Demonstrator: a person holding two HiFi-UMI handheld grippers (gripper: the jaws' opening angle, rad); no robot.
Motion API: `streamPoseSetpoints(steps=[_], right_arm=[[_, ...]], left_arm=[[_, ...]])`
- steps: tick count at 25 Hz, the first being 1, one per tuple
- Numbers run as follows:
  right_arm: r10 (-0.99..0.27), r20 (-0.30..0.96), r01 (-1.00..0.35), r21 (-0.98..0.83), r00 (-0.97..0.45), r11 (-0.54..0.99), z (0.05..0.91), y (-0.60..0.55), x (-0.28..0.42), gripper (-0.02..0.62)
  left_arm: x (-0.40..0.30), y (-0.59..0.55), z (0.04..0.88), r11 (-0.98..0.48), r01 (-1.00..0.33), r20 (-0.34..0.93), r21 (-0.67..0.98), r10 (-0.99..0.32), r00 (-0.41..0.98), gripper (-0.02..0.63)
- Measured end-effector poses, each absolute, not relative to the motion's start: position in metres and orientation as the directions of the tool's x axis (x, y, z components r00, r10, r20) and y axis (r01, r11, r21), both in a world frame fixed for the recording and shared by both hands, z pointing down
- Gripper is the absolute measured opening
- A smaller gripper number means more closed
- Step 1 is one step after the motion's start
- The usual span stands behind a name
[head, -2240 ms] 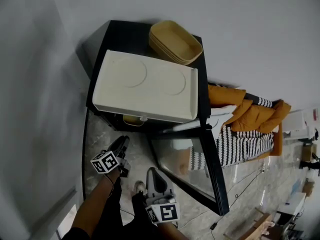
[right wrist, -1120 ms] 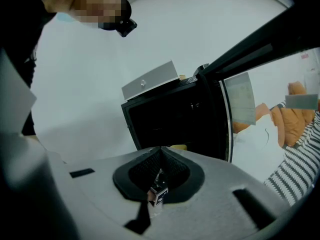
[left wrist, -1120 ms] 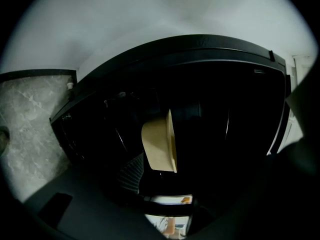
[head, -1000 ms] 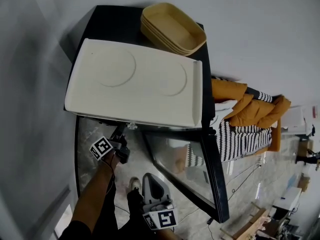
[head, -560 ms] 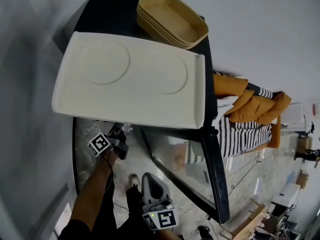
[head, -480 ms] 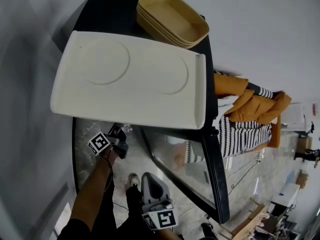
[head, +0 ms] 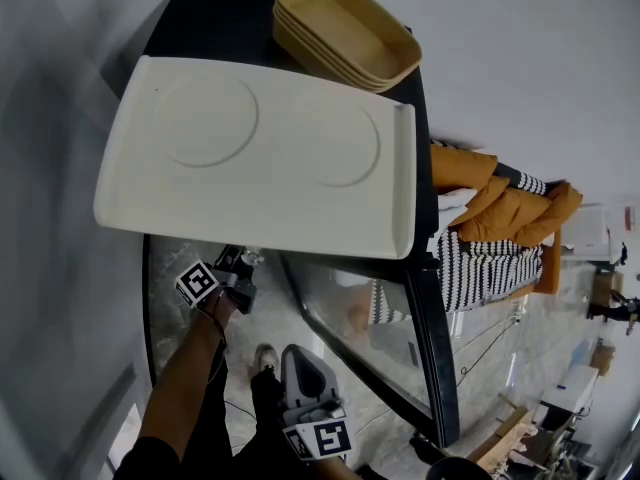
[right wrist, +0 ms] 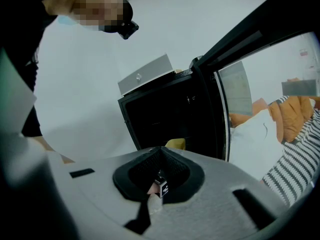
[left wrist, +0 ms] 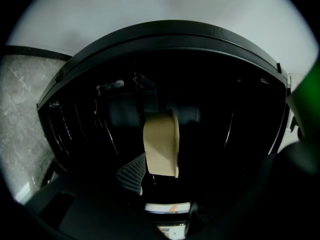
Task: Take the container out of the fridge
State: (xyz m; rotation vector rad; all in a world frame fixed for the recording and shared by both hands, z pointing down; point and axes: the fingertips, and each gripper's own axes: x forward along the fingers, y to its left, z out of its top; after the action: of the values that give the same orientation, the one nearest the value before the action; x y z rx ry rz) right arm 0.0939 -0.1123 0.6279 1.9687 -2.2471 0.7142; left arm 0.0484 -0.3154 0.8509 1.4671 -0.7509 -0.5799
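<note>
A black mini fridge (head: 240,23) stands with its glass door (head: 385,343) swung open to the right. My left gripper (head: 243,261) reaches under the top edge into the dark inside. In the left gripper view a tan container (left wrist: 161,143) sits straight ahead, just past one ribbed pad (left wrist: 131,173). The left gripper (left wrist: 165,191) is closing around it, and I see no pad pressing on it. My right gripper (head: 296,356) hangs low in front of the fridge, shut and empty. From the right gripper (right wrist: 150,204) view the container (right wrist: 176,144) shows as a yellow patch in the open fridge (right wrist: 165,116).
A large cream tray (head: 260,158) lies on the fridge top, with a stack of tan containers (head: 345,33) behind it. Orange cushions (head: 505,223) and striped cloth (head: 480,283) lie to the right of the door. A shoe (head: 266,358) and cables rest on the marble floor.
The head has come closer over the fridge, so the tray looks bigger. My left gripper has moved forward under the fridge's top edge. The right gripper has stayed low.
</note>
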Motion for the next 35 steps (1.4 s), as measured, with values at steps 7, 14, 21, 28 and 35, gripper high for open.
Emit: streamPoseSetpoints(steps=[7, 14, 21, 28, 35], right_arm=[[-0.918, 0.356, -0.953, -0.297, -0.173, 0.065, 0.632, -0.108, 0.095, 0.000], [-0.916, 0.363, -0.952, -0.301, -0.170, 0.058, 0.637, -0.105, 0.095, 0.000], [-0.912, 0.372, -0.951, -0.303, -0.171, 0.055, 0.639, -0.104, 0.094, 0.000], [-0.912, 0.370, -0.951, -0.305, -0.175, 0.058, 0.639, -0.102, 0.092, 0.000], [-0.913, 0.371, -0.950, -0.308, -0.172, 0.053, 0.640, -0.097, 0.093, 0.000]], left_arm=[[0.047, -0.318, 0.857, 0.059, -0.087, 0.101, 0.994, -0.762, 0.639, 0.258], [0.051, -0.321, 0.856, 0.073, -0.084, 0.110, 0.994, -0.759, 0.642, 0.259], [0.052, -0.326, 0.853, 0.102, -0.055, 0.114, 0.993, -0.772, 0.626, 0.221], [0.050, -0.318, 0.854, 0.115, -0.044, 0.118, 0.992, -0.775, 0.622, 0.196], [0.048, -0.317, 0.846, 0.104, -0.016, 0.092, 0.994, -0.787, 0.611, 0.195]])
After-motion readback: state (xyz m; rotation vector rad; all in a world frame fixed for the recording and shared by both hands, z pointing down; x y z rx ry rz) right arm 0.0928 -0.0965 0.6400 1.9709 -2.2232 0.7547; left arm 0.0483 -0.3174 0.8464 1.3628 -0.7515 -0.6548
